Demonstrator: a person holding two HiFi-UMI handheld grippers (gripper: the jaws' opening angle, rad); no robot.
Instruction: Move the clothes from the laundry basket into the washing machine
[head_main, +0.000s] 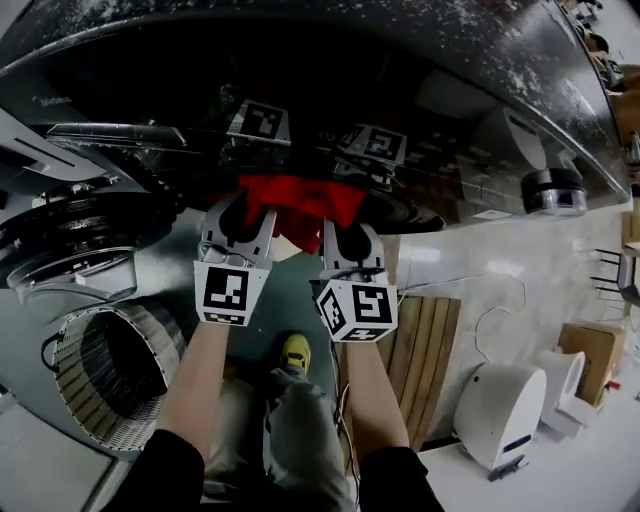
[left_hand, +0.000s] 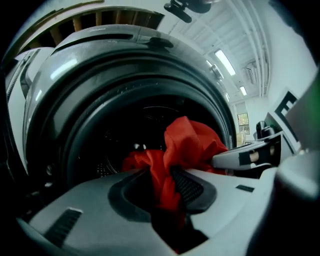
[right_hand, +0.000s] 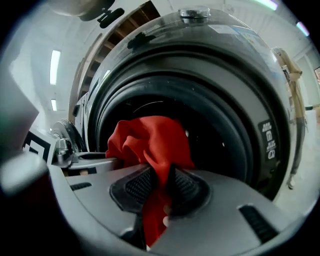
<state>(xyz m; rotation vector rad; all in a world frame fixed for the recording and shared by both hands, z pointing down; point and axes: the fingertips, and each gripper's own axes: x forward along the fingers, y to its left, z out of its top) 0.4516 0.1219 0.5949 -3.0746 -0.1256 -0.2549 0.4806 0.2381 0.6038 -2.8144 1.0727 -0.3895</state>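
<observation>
Gripping one red garment (head_main: 300, 203) w/ L tongs (head_main: 243, 212) & R tongs (head_main: 346, 228), both clenched on the cloth, side by side. Holding it bunched at open mouth of washing machine (head_main: 330, 90), just in front of dark drum (left_hand: 115, 130), not yet inside.

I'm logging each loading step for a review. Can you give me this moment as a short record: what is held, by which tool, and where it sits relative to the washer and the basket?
held item: red garment, bunched
left tool: shut on the red garment
right tool: shut on the red garment
washing machine: door open, dark drum facing both tools
garment position: in front of the drum opening; whether it is past the rim cannot be told
laundry basket: on the floor at the person's left; contents too dark to tell
</observation>
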